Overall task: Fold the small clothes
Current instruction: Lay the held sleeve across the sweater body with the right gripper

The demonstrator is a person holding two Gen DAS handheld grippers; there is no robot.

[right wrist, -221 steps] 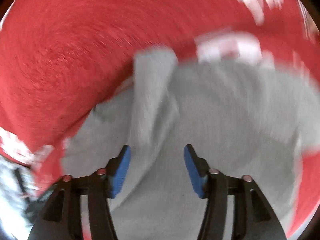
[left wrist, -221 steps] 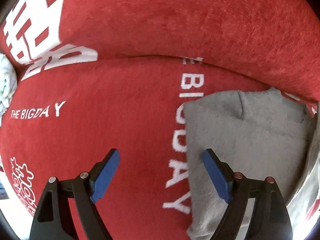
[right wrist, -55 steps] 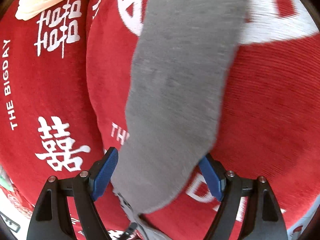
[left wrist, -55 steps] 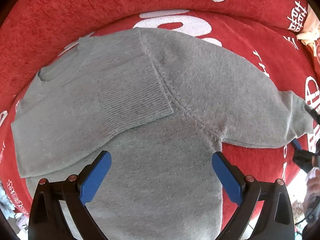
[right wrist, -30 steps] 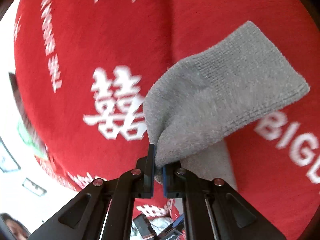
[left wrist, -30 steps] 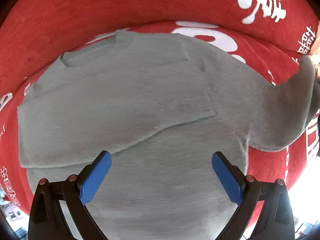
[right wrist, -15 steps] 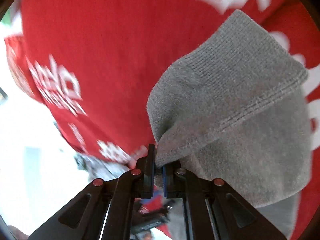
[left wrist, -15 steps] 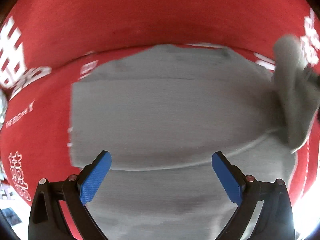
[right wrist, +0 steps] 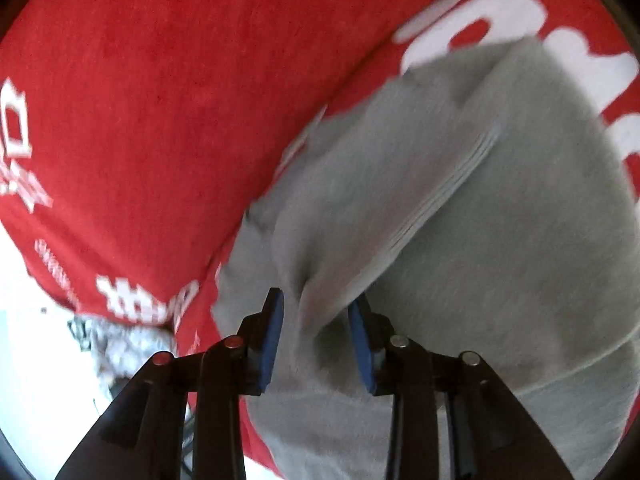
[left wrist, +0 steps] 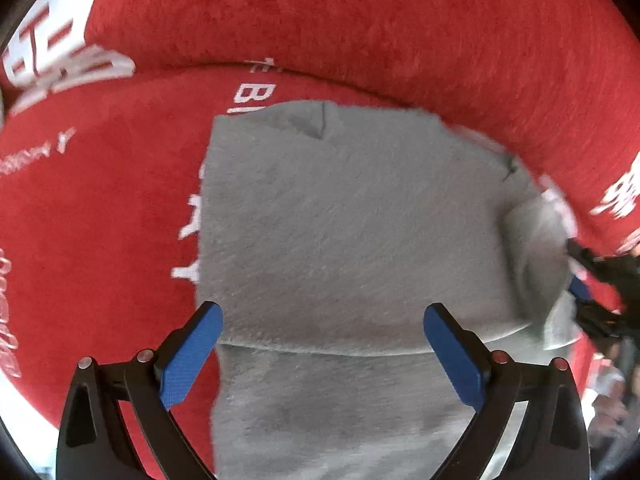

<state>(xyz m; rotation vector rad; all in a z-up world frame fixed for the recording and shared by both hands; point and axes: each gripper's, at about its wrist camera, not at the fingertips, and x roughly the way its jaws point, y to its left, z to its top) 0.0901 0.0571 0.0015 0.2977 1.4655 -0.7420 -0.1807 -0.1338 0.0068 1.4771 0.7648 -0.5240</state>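
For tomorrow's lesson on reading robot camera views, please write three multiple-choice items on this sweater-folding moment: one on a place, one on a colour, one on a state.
1. Where does the grey sweater lie?
A. On a red cover with white lettering
B. In a plastic basket
C. On a bare wooden table

2. What colour are the pads on the fingers of the left gripper?
A. Yellow
B. Blue
C. White

3. How do the jaws of the left gripper stand?
A. Wide open above the sweater
B. Clamped on a sock
C. Shut on the red cover

Answers:
1. A, since the red cover with white characters surrounds the grey knit in both views.
2. B, since both pads show bright blue.
3. A, since the two pads stand far apart with nothing between them.
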